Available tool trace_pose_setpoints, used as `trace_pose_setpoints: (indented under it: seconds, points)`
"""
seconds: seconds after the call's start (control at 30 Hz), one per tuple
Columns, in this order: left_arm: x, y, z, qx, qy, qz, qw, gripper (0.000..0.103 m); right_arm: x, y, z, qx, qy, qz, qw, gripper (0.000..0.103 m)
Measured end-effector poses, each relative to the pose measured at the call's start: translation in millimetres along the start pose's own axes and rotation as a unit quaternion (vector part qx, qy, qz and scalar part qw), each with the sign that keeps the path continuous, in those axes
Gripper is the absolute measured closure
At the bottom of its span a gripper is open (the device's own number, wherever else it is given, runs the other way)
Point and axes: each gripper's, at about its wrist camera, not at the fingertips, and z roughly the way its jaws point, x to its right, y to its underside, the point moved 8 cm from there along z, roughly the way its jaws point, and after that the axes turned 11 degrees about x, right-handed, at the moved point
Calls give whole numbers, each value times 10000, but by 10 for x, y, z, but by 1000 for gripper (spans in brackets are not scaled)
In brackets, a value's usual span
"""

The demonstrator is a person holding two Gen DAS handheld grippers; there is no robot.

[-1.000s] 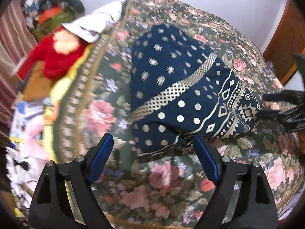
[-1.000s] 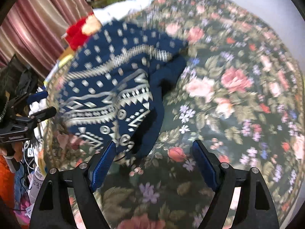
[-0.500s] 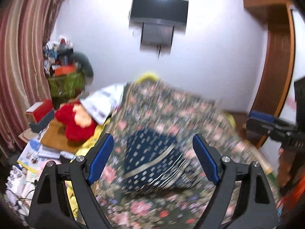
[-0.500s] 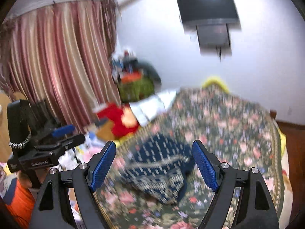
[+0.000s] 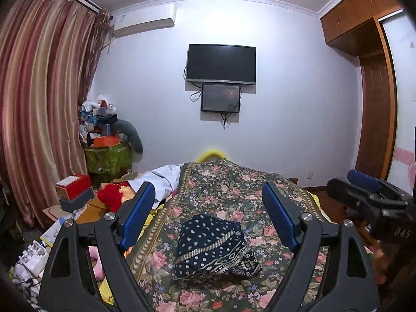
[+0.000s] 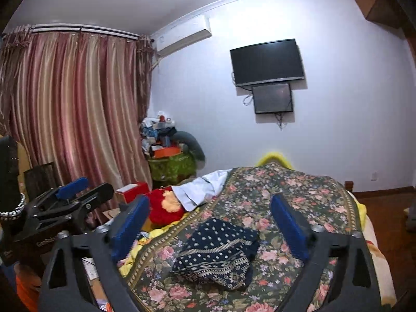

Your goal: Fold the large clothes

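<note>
I hold the left gripper (image 5: 208,218) and right gripper (image 6: 208,223) wide open, empty — navy gold-patterned fabric garment (image 5: 214,249) lies folded compactly on the floral bedspread (image 5: 234,179); folding appears finished.

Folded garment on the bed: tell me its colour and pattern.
The garment is navy blue with pale dots and geometric bands, clearest in the left wrist view.

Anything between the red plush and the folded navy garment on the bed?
Yes: in the right wrist view, yellow bedding and the floral bedspread edge separate the red plush from the folded navy garment. Nothing else lies between them.
</note>
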Motion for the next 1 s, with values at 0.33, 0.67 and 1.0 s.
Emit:
trace_pose_setpoints:
  seconds: [0.33,0.67,1.0]
  points:
    - [56,180,-37,-167,22,-83,9998,13,73,85,-103,-68,316,-147,9994,0]
    - [64,227,-52,-188,13,-119,9998,13,37,93,-122,-59,322,-266,9991,0]
    - [71,265,-46,-203,-14,-161,9997,12,15,91,-119,-73,307,-272,9991,0]
